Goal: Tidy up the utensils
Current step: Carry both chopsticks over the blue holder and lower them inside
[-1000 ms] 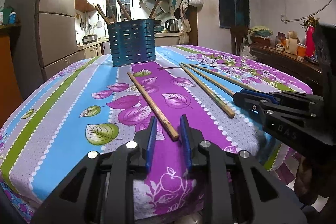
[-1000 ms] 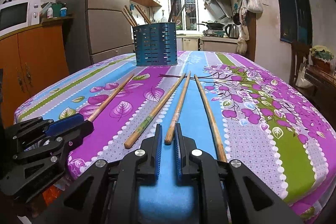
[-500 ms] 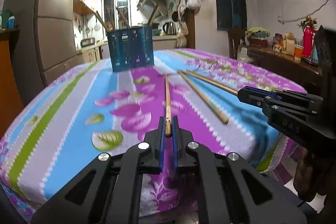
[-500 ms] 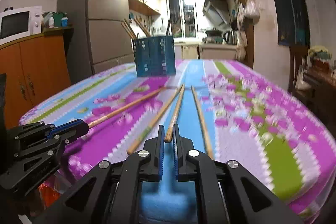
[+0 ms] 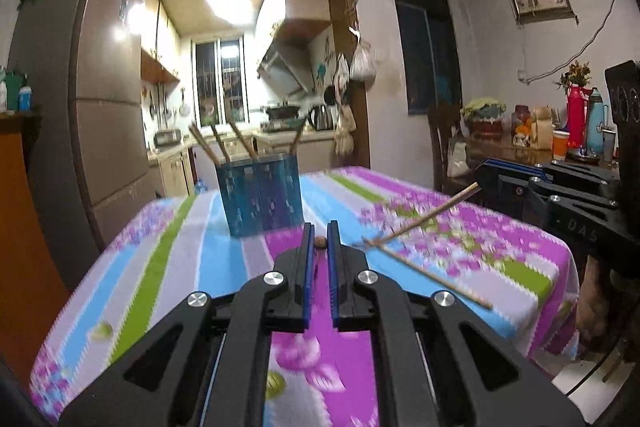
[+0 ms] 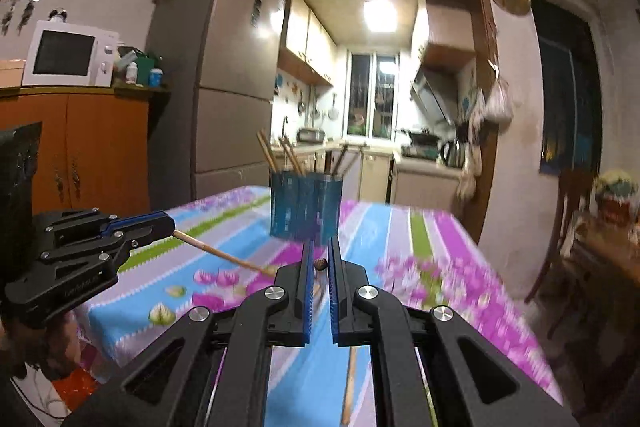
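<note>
A blue perforated utensil holder with several wooden chopsticks in it stands at the far end of the floral tablecloth; it also shows in the right wrist view. My left gripper is shut on a wooden chopstick, seen end-on between the pads, lifted off the table. My right gripper is shut on another chopstick, also lifted; its shaft shows in the left wrist view. The left chopstick's shaft shows in the right wrist view. One chopstick lies on the table.
A fridge and an orange cabinet with a microwave stand to the left. A wooden chair and a cluttered sideboard stand to the right. Another chopstick lies under my right gripper.
Both grippers have closed on a chopstick each and lifted them off the table. The view has risen and the holder looks nearer.
</note>
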A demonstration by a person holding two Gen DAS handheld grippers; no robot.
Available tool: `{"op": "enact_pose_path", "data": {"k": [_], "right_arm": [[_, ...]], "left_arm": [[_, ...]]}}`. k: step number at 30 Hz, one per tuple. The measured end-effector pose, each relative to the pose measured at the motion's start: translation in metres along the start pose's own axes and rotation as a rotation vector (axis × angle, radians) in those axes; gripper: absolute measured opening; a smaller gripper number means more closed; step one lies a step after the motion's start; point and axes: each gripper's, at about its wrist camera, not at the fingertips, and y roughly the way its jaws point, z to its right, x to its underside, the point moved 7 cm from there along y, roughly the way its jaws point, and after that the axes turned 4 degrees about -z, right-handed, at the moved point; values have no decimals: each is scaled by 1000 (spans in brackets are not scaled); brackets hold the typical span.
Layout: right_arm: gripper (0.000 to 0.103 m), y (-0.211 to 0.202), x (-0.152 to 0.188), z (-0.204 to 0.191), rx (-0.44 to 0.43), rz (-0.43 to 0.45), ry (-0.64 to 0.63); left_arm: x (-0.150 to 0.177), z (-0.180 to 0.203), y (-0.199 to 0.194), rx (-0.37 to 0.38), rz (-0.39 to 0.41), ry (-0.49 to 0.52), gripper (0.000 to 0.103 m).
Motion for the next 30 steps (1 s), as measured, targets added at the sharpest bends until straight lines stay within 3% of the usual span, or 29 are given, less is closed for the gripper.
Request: {"op": "enact_pose_path", "data": {"k": [5,11,30], "right_arm": [[8,9,-40,10,-42,35,-14],[8,42,-72,26,-105,-11,5],[8,64,-154,42,-154,9,5]], "left_arm": [[-36,-15,14,39,17,-17,5],[-64,-34,44,79,-27,-54,5],[-132,-49,58,86,-28,-11,5]]}}
